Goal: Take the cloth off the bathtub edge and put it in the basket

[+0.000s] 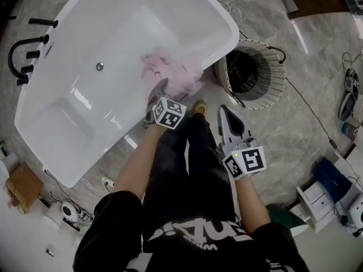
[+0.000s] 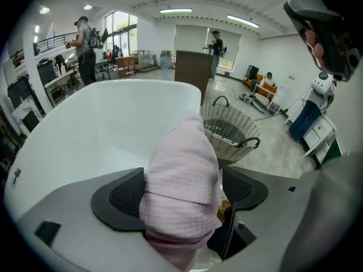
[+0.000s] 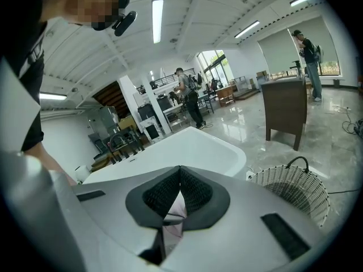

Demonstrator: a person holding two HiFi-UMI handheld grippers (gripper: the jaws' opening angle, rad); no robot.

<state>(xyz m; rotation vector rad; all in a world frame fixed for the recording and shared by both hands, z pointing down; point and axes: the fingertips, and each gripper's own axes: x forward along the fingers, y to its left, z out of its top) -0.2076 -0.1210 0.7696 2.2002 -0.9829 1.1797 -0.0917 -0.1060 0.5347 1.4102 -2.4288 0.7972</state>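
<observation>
Cloth: the pink cloth is bunched on the bathtub edge nearest the person and spills onto the inner wall. It is not in the basket.
Left hand-held gripper: in the head view the left hand-held gripper points toward 12 o'clock and down, with its tips at the cloth's near edge. In its own view the jaws stand wide. A hump of the cloth rises between them, close against the 9 o'clock pad, with a gap showing at the 3 o'clock pad.
Right hand-held gripper: the right hand-held gripper hangs over the floor, at 4 o'clock from the cloth and apart from it. In its own view the jaw tips are pressed together. A sliver of pink shows through the slit beneath them; what it is cannot be told.
Basket: the wicker basket with dark handles stands on the floor just beside the bathtub's corner. It is at 3 o'clock from the cloth and 1 o'clock from the right hand-held gripper. Its rim shows in both gripper views.
Bathtub: white and oval, seen from above, with a drain in the bottom and a black faucet at its 9 o'clock end. Its rim also shows ahead of each gripper.
Person: a shoe shows between the two grippers, at 6 o'clock from the cloth.
</observation>
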